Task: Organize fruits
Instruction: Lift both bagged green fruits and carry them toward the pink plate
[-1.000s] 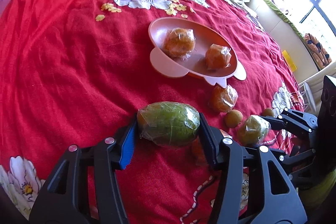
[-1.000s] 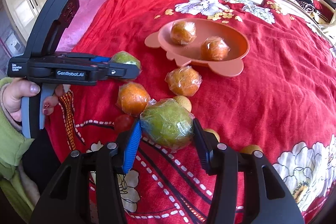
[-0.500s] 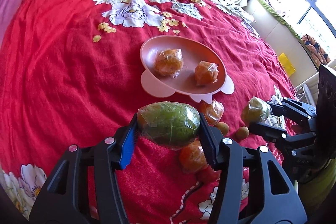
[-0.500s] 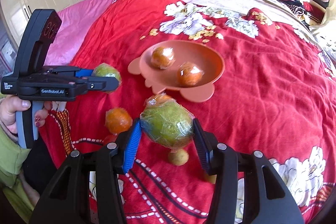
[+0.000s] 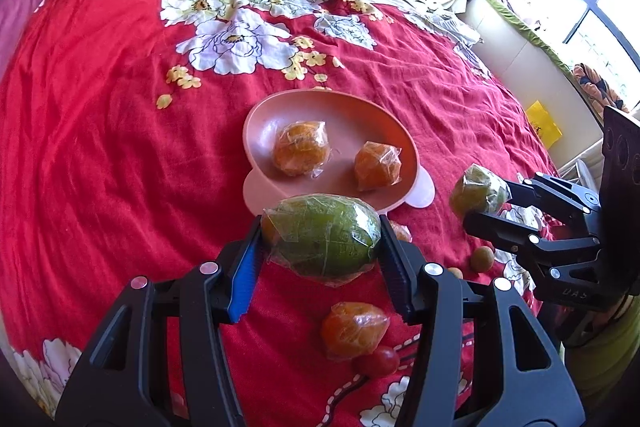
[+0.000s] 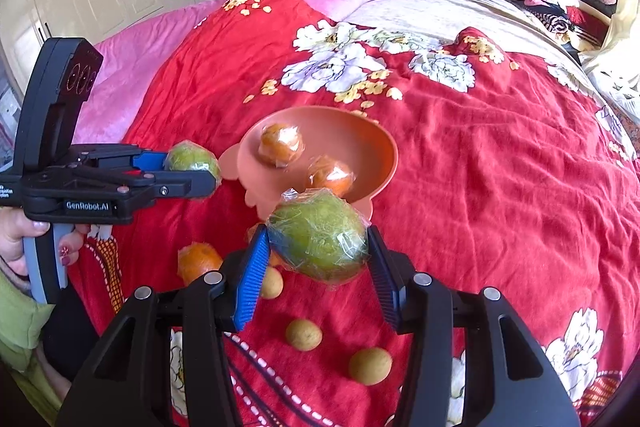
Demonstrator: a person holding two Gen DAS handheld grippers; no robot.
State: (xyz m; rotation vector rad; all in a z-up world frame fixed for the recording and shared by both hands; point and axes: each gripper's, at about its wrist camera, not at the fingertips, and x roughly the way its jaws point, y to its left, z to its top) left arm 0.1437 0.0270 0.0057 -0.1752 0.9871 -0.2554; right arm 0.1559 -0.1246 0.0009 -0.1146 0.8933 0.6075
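Lifting both wrapped green fruits (image 5: 324,235) (image 6: 320,235) clear of the bedspread (image 5: 100,147), my left gripper (image 5: 320,263) and right gripper (image 6: 316,267) stayed clamped on them, nearer the pink dish (image 5: 256,123) for dropping in.

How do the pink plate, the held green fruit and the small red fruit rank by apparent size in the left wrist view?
1. pink plate
2. green fruit, enlarged by nearness
3. small red fruit

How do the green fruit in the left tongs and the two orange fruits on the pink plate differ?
The green fruit is larger; each orange fruit is smaller and rounder. The green fruit is held above the red bedspread by the left tongs; the orange fruits lie on the pink plate. All are wrapped in clear film.
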